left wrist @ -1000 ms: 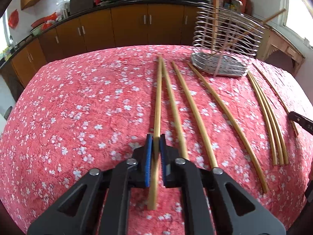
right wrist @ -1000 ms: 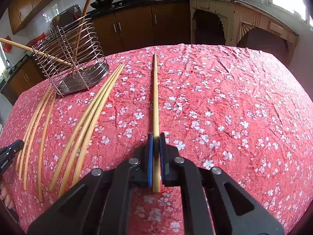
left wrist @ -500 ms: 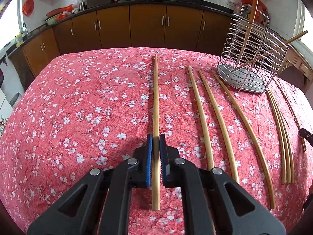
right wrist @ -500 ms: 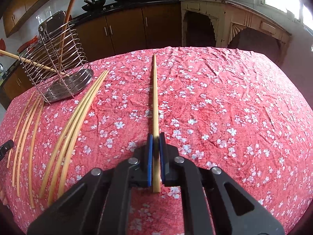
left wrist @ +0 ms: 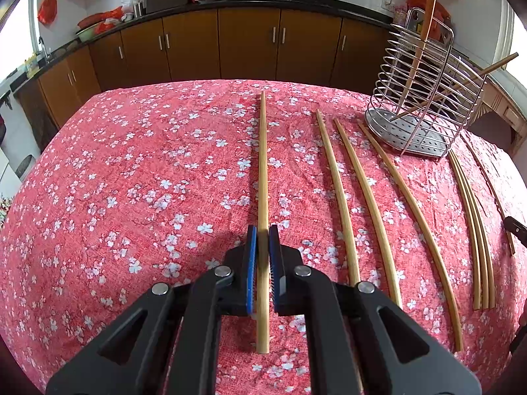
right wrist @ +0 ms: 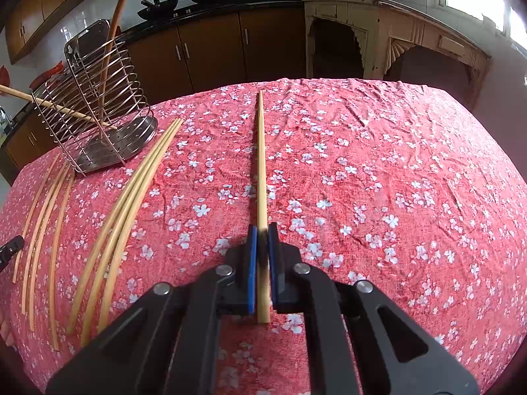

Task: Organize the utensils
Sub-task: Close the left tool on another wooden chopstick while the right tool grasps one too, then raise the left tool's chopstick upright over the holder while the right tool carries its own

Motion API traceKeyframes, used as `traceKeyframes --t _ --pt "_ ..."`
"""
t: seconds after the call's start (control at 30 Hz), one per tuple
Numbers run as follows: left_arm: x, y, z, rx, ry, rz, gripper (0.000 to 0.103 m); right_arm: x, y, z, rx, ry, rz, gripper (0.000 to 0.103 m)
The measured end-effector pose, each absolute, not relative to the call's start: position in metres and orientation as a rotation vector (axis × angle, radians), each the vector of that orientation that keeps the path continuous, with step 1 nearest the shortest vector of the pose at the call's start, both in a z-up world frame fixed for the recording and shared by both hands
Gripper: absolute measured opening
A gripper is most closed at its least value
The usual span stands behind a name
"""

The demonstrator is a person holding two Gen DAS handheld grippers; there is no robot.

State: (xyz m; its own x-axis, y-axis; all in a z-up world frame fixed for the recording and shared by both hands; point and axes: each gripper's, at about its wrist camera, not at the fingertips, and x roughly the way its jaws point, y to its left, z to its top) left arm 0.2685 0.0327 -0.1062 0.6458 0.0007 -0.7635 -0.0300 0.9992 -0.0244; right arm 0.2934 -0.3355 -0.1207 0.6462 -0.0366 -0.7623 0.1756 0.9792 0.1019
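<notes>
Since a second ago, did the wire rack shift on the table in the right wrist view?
No. The wire rack keeps its spot beside the three chopsticks on the cloth; only the camera angle drifted slightly.

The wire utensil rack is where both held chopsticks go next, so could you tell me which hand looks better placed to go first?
Probably the right gripper: the rack looks nearer in its view. Both it and the left gripper already clamp a chopstick.
</notes>
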Motion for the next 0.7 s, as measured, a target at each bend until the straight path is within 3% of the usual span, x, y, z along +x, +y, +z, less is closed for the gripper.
traceKeyframes --t 0.37,0.53,0.57,0.63,0.7 --pt "0.268 0.032 -0.106 -0.032 0.869 0.017 0.008 0.294 -0.335 -0.121 0.167 0.862 -0.124 0.008" --pt "0.269 0.019 -0.106 0.040 0.871 0.016 0.019 0.291 -0.338 -0.121 0.193 0.858 -0.115 0.008" --pt "0.268 0.015 -0.107 0.062 0.871 0.025 0.019 0.290 -0.339 -0.121 0.195 0.858 -0.115 0.008" --pt "0.268 0.009 -0.107 0.096 0.870 0.018 0.008 0.289 -0.339 -0.121 0.198 0.856 -0.112 0.008" --pt "0.267 0.003 -0.107 0.126 0.868 0.020 0.007 0.289 -0.340 -0.121 0.211 0.850 -0.101 0.008"
